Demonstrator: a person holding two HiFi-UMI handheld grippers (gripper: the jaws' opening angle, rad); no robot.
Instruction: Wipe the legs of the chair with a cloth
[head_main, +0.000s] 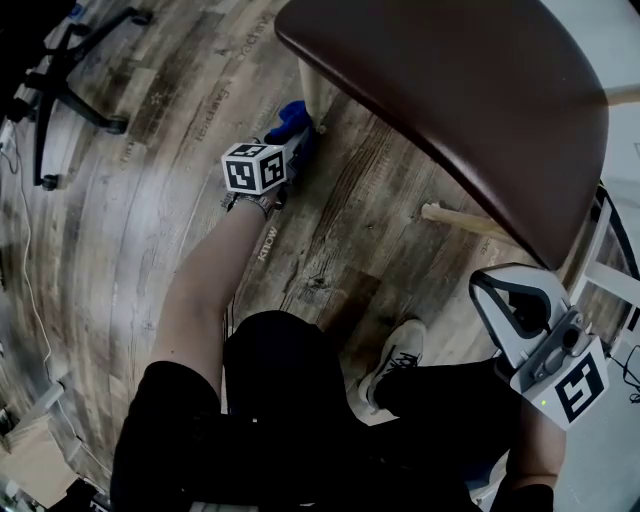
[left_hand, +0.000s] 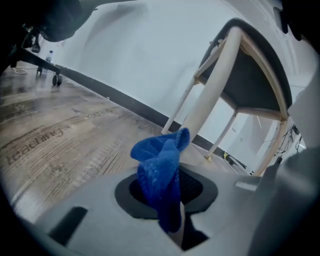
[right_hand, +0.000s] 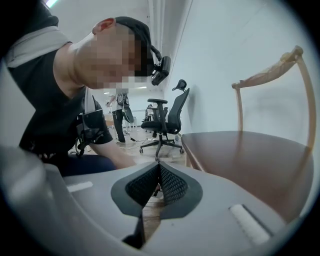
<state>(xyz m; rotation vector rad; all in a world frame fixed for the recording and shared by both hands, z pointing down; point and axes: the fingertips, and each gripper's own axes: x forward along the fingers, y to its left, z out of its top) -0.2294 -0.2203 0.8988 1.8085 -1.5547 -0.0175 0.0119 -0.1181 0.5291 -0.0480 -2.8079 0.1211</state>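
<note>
Cloth (left_hand: 162, 170), blue and bunched, pinched between the jaws of the left claw (left_hand: 170, 195), with a loose crest standing up past the pads. Just ahead of that crest, and a little to the right in the left gripper view: the nearest chair leg (left_hand: 210, 95), pale wood, long axis rising steeply and leaning back toward the underside of the seat (head_main: 470, 100). Hard to tell whether cloth and leg touch (in the head view they sit just beside each other, low near the floor (head_main: 150, 220)). Likely calls for a short push forward onto the leg, then strokes along its length, up and down rather than across. Farther back, beyond the near one: the other legs (left_hand: 222, 135). Right claw (right_hand: 159, 187) pressed together on nothing, held up beside the seat's edge, well apart from that leg; plainly a job for the left hand.
</note>
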